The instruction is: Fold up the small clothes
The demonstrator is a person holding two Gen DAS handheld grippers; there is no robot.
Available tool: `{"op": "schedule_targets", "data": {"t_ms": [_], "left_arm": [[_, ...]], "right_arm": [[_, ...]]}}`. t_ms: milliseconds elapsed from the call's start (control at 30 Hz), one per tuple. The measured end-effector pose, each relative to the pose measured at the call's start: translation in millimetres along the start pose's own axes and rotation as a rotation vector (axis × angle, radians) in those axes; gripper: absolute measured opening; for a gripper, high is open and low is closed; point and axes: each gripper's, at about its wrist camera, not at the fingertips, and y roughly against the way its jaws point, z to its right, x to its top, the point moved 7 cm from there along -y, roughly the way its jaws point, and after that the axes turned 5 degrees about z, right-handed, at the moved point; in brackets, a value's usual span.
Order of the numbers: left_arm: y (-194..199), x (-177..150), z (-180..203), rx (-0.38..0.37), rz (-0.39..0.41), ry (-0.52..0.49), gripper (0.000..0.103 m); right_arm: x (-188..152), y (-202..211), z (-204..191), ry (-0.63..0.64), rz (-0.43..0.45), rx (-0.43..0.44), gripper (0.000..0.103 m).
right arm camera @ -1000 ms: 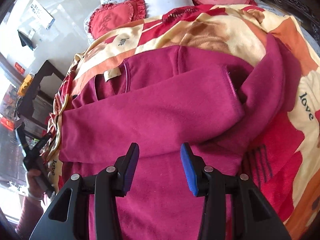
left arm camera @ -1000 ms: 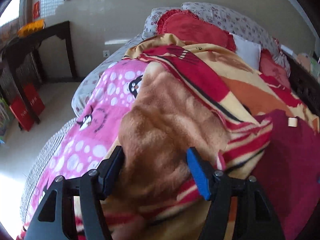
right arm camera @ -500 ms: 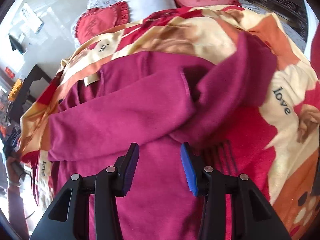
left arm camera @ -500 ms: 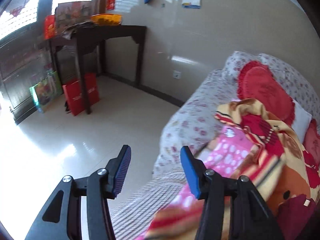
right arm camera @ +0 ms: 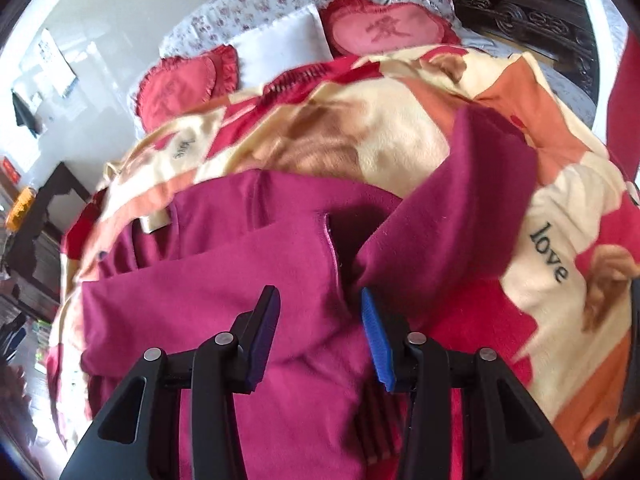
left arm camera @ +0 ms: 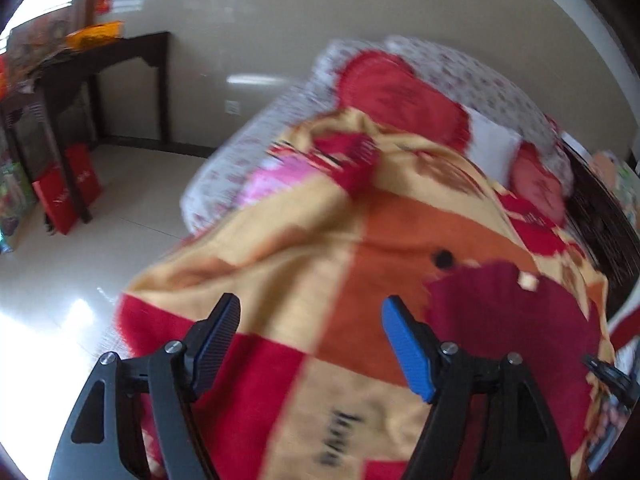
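Holding our right gripper [right arm camera: 320,320] low over the magenta sweater [right arm camera: 224,292], we keep its jaws parted and empty above the folded sleeve, while the other sleeve [right arm camera: 452,220] lies bunched up just to the right. Our left gripper [left arm camera: 310,340] is likewise spread wide, grasping nothing, over the red, orange and cream fleece blanket [left arm camera: 320,248], with the sweater lying flat on that blanket off to its right, below the heart-shaped red cushions [right arm camera: 384,30] and white pillow [right arm camera: 280,48].
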Motion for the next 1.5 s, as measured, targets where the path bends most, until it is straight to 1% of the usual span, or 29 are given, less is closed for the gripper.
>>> {"op": "schedule_targets", "data": {"t_ms": [33, 67, 100, 133, 167, 233, 267, 300, 367, 433, 467, 533, 600, 700, 800, 833, 867, 900, 933, 1000, 1100, 1133, 1167, 1233, 1267, 1333, 1400, 1433, 1500], "left_arm": [[0.3, -6.7, 13.9, -0.020, -0.008, -0.007, 0.077], [0.1, -14.6, 29.2, -0.040, -0.021, -0.016, 0.077], [-2.4, -24.0, 46.3, -0.063, -0.048, -0.039, 0.077], [-6.4, -34.5, 64.8, -0.087, -0.080, -0.072, 0.077], [-10.1, -43.3, 81.2, -0.103, -0.094, -0.095, 0.077], [-19.1, -58.1, 105.9, -0.113, -0.124, -0.133, 0.077], [-22.8, -63.4, 114.3, -0.116, -0.135, -0.144, 0.077], [-27.5, -68.6, 124.9, -0.119, -0.144, -0.153, 0.077], [-38.2, -76.7, 140.2, -0.112, -0.158, -0.163, 0.077], [-46.4, -84.1, 153.6, -0.099, -0.175, -0.186, 0.077], [-50.2, -85.3, 158.6, -0.093, -0.175, -0.201, 0.077], [-61.0, -89.0, 161.9, -0.056, -0.179, -0.220, 0.078], [-66.6, -94.3, 161.0, -0.033, -0.186, -0.220, 0.081], [-68.0, -97.7, 161.8, -0.022, -0.177, -0.227, 0.084], [-68.9, -99.1, 163.1, -0.016, -0.179, -0.240, 0.085], [-69.6, -99.1, 163.1, -0.015, -0.182, -0.238, 0.085], [-70.8, -98.4, 163.3, -0.015, -0.185, -0.236, 0.086], [-71.2, -98.1, 163.5, -0.016, -0.188, -0.234, 0.086], [-71.3, -97.8, 164.0, -0.016, -0.191, -0.233, 0.086], [-71.1, -97.6, 164.0, -0.018, -0.194, -0.231, 0.086], [-68.7, -96.1, 163.6, -0.020, -0.191, -0.224, 0.086], [-66.7, -94.8, 163.3, -0.016, -0.188, -0.220, 0.086], [-64.7, -93.3, 162.6, -0.012, -0.182, -0.213, 0.086], [-56.8, -89.2, 163.3, -0.015, -0.162, -0.185, 0.086], [-52.5, -87.4, 165.1, -0.023, -0.154, -0.172, 0.086], [-40.9, -83.6, 172.7, -0.043, -0.134, -0.158, 0.086], [-31.6, -80.3, 181.3, -0.060, -0.110, -0.163, 0.086], [-25.7, -79.5, 188.1, -0.073, -0.098, -0.172, 0.086], [-17.3, -80.4, 201.8, -0.103, -0.097, -0.188, 0.086]], "right_arm": [[-3.4, -9.4, 1.4, 0.028, -0.029, -0.032, 0.003], [-8.7, -17.5, 3.5, 0.067, -0.056, -0.068, 0.002], [-13.1, -20.8, 5.1, 0.087, -0.066, -0.070, 0.002], [-16.9, -20.3, 7.1, 0.094, -0.065, -0.063, 0.002], [-20.0, -15.9, 9.5, 0.091, -0.063, -0.051, 0.002], [-20.5, -3.8, 13.6, 0.065, -0.052, -0.005, 0.002], [-17.0, 6.2, 19.9, 0.036, -0.027, 0.027, 0.003], [-12.7, 13.7, 26.8, 0.013, -0.006, 0.032, 0.005], [6.0, 27.0, 53.5, -0.043, 0.038, -0.024, 0.015], [29.2, 31.6, 78.0, -0.094, 0.063, -0.064, 0.019], [41.2, 31.2, 88.4, -0.119, 0.069, -0.067, 0.020], [63.4, 24.4, 103.0, -0.156, 0.069, -0.068, 0.022], [82.8, 7.5, 112.2, -0.182, 0.046, -0.063, 0.025], [99.8, -27.5, 119.8, -0.228, -0.005, -0.059, 0.026], [107.9, -56.4, 130.5, -0.278, -0.004, -0.098, 0.026], [110.8, -65.4, 133.8, -0.287, -0.009, -0.100, 0.026], [111.5, -73.0, 135.3, -0.294, -0.018, -0.090, 0.022], [111.8, -75.5, 137.0, -0.297, -0.021, -0.094, 0.017], [111.3, -71.7, 139.6, -0.289, -0.010, -0.120, 0.000], [110.8, -55.1, 138.3, -0.276, 0.024, -0.080, 0.000], [100.5, -3.6, 143.8, -0.249, 0.107, -0.053, 0.000], [92.6, 19.2, 152.1, -0.254, 0.136, -0.035, 0.000], [85.7, 33.4, 160.1, -0.261, 0.145, -0.028, 0.000], [62.6, 55.0, 183.2, -0.284, 0.140, -0.051, 0.000], [50.3, 57.7, 192.7, -0.291, 0.120, -0.070, 0.000], [18.8, 51.0, 209.8, -0.267, 0.025, -0.110, 0.000], [1.0, 47.8, 220.7, -0.273, -0.034, -0.119, 0.000], [-1.4, 52.7, 226.3, -0.289, -0.026, -0.116, 0.005], [7.2, 71.3, 237.0, -0.307, 0.053, -0.135, 0.014]]}}
